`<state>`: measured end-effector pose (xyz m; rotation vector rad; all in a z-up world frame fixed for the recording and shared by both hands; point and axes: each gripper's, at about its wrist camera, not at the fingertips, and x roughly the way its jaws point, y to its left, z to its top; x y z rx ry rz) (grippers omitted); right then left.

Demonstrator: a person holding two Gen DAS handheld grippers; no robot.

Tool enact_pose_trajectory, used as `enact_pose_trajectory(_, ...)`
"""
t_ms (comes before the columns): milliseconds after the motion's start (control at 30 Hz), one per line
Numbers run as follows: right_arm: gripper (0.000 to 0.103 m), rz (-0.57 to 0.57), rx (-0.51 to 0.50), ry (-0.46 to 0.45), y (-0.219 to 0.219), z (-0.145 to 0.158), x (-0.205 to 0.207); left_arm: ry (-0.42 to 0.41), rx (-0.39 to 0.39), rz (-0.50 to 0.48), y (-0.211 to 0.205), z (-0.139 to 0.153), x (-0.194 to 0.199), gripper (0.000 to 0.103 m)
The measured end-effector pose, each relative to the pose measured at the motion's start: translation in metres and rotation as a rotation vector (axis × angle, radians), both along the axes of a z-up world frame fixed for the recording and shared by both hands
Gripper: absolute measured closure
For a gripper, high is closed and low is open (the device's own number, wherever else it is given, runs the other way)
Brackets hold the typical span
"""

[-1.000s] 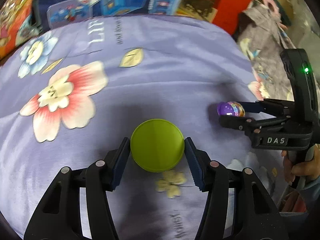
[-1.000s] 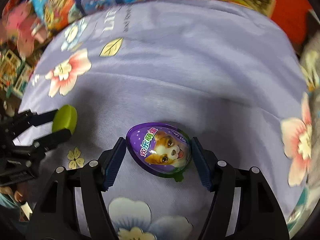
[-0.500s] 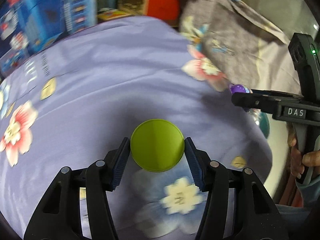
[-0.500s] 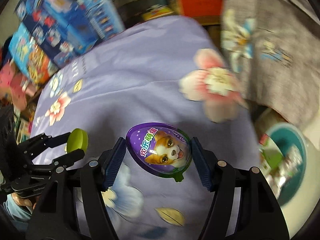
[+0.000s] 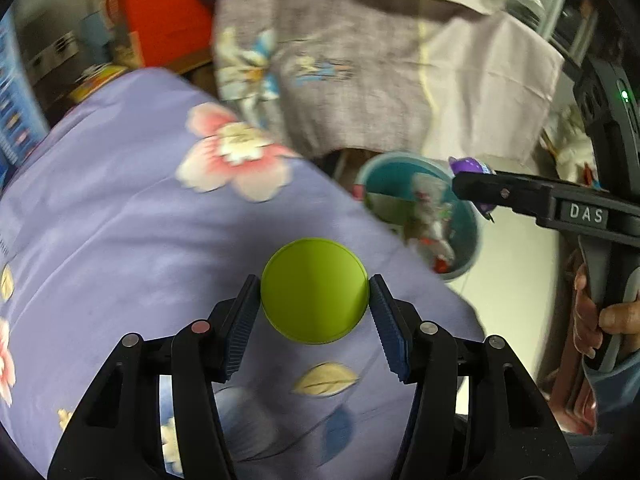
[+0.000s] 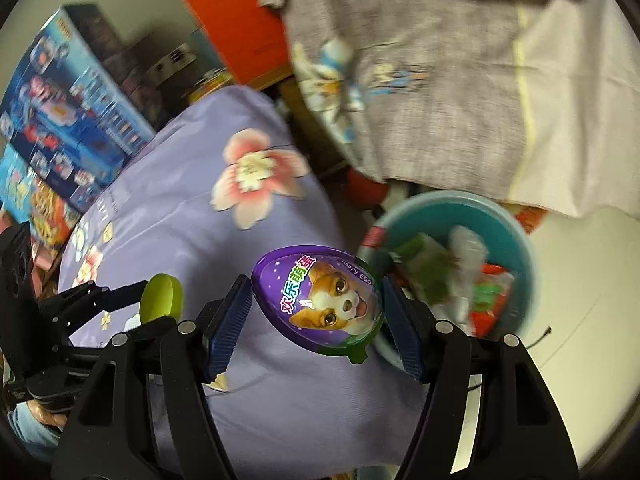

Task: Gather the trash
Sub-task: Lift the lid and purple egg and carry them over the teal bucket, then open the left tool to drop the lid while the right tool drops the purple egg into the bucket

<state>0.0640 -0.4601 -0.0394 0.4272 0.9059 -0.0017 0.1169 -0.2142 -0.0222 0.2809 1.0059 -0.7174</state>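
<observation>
My left gripper [image 5: 314, 294] is shut on a round lime-green lid [image 5: 314, 290], held above the purple flowered bedspread [image 5: 120, 240] near its edge. My right gripper [image 6: 318, 304] is shut on a purple egg-shaped toy package [image 6: 316, 300] printed with a puppy. In the left wrist view the right gripper [image 5: 472, 184] reaches in from the right, the purple egg [image 5: 468, 166] over the teal trash bin [image 5: 466, 256]. From the right wrist camera the bin [image 6: 516, 248] sits just right of the egg, with several wrappers inside, and the left gripper [image 6: 156, 300] holds the lid [image 6: 162, 296] at the left.
A grey-brown cloth [image 6: 440, 60] with a cartoon print hangs behind the bin. A red box [image 5: 160, 12] and blue toy boxes [image 6: 68, 120] stand past the bed. Pale floor [image 6: 580, 300] lies right of the bin. A hand [image 5: 600, 312] grips the right tool's handle.
Both grippers have swept across the bedspread from its middle to its edge, rolling as they went. The teal bin has come into both views. The lid and the egg stay gripped.
</observation>
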Motion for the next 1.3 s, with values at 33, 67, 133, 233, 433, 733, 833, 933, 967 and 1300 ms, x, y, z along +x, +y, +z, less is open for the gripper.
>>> enact_pose_trajectory(33,0.040,-0.014,0.002,0.000,-0.008,-0.001,-0.005,-0.001,0.002,-0.012,-0.007,0.000,-0.002,0.046)
enact_pose_trajectory(67,0.040,-0.024,0.002,0.001,-0.014,-0.001,-0.009,0.000,0.005,-0.031,-0.018,-0.001,-0.006,0.046)
enact_pose_trajectory(133,0.040,-0.047,0.005,0.007,-0.029,-0.004,-0.016,0.001,0.009,-0.058,-0.035,-0.003,-0.012,0.046)
enact_pose_trajectory(233,0.040,-0.069,0.012,0.019,-0.046,-0.007,-0.023,0.019,0.015,-0.094,-0.063,-0.010,-0.017,0.046)
enact_pose_trajectory(433,0.039,-0.094,0.035,0.028,-0.069,-0.016,-0.029,0.046,0.038,-0.147,-0.105,-0.023,-0.024,0.046)
enact_pose_trajectory(733,0.039,-0.128,0.072,0.049,-0.094,-0.032,-0.031,0.074,0.081,-0.212,-0.154,-0.045,-0.027,0.046)
enact_pose_trajectory(833,0.039,-0.137,0.079,0.057,-0.100,-0.036,-0.030,0.077,0.091,-0.219,-0.164,-0.049,-0.027,0.046)
enact_pose_trajectory(933,0.039,-0.140,0.083,0.061,-0.104,-0.039,-0.030,0.090,0.093,-0.220,-0.173,-0.054,-0.024,0.041)
enact_pose_trajectory(967,0.039,-0.141,0.085,0.062,-0.105,-0.040,-0.030,0.094,0.095,-0.216,-0.174,-0.055,-0.023,0.038)
enact_pose_trajectory(1300,0.039,-0.123,0.101,0.092,-0.099,-0.054,-0.019,0.090,0.092,-0.170,-0.162,-0.055,-0.016,0.015)
